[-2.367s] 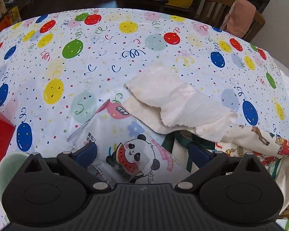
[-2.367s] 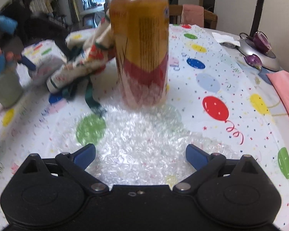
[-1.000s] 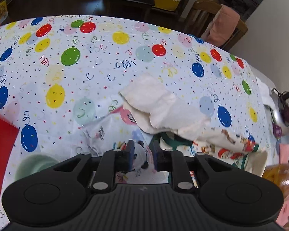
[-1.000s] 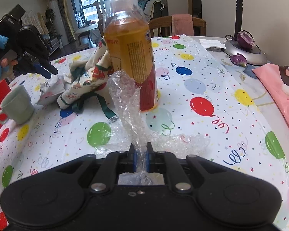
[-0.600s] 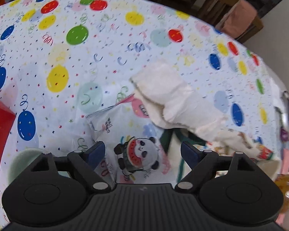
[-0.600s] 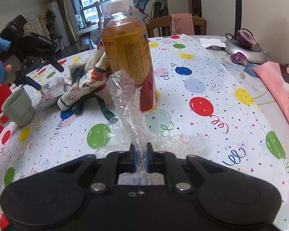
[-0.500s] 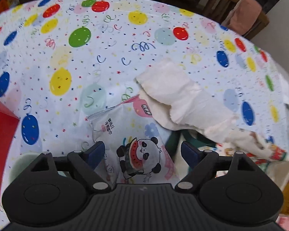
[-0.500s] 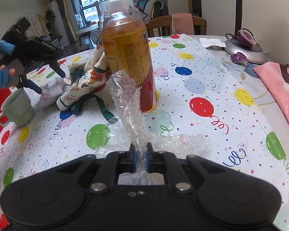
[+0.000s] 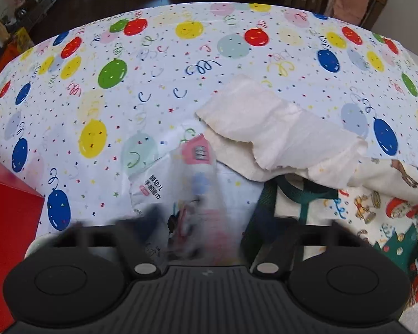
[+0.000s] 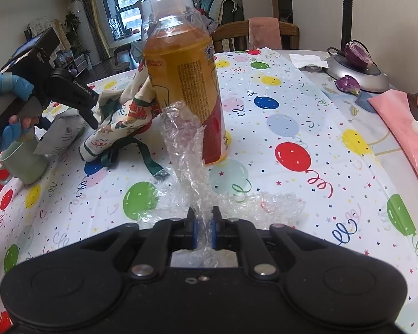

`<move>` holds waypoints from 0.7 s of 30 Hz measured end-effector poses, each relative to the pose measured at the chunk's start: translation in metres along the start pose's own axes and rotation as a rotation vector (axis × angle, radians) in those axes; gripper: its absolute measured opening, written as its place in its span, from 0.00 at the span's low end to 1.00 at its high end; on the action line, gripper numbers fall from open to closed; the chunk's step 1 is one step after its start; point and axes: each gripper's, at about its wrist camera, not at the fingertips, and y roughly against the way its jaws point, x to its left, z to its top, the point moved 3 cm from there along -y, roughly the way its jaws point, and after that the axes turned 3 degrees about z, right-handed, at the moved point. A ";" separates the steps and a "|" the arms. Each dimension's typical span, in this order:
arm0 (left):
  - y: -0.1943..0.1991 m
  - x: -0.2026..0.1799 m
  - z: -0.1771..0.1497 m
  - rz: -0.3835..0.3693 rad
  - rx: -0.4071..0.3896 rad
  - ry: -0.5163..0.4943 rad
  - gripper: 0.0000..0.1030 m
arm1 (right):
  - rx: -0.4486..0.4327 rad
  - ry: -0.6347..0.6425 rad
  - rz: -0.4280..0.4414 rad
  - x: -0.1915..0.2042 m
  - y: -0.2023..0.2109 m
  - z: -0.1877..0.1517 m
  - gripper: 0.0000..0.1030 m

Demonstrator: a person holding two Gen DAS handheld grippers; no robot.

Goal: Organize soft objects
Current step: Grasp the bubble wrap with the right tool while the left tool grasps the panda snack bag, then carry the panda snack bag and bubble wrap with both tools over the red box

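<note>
Crumpled clear bubble wrap [image 10: 191, 164] stands upright, pinched in right gripper [image 10: 203, 232].

On the table [image 10: 306, 105] there is one bottle [image 10: 184, 91] of orange drink, one sheet of bubble wrap [image 10: 186, 150], one wipes packet [image 9: 181, 183], one pale towel [image 9: 276, 130], one Christmas-print cloth bag [image 9: 390, 203], one green mug [image 10: 22, 156] and what looks like one red box [image 9: 8, 222], mostly cut off by the frame. Two grippers show: the left gripper [image 10: 78, 103] and the right gripper [image 10: 203, 231].
</note>
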 end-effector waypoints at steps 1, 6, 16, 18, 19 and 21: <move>0.001 -0.001 0.000 0.000 -0.007 -0.008 0.49 | 0.002 0.000 -0.001 0.000 0.000 0.001 0.08; 0.007 -0.005 -0.003 0.032 -0.043 -0.070 0.29 | 0.008 0.005 -0.011 0.000 -0.001 0.001 0.08; 0.039 0.007 -0.010 -0.064 -0.152 -0.101 0.20 | -0.031 0.002 -0.034 0.001 0.015 0.006 0.07; 0.048 0.010 -0.013 -0.097 -0.162 -0.101 0.20 | -0.043 -0.008 -0.029 0.002 0.021 0.008 0.07; 0.053 0.013 -0.015 -0.116 -0.167 -0.096 0.20 | -0.049 -0.014 -0.025 0.002 0.024 0.009 0.07; 0.063 0.017 -0.018 -0.147 -0.181 -0.098 0.20 | -0.060 -0.019 -0.018 0.005 0.032 0.012 0.07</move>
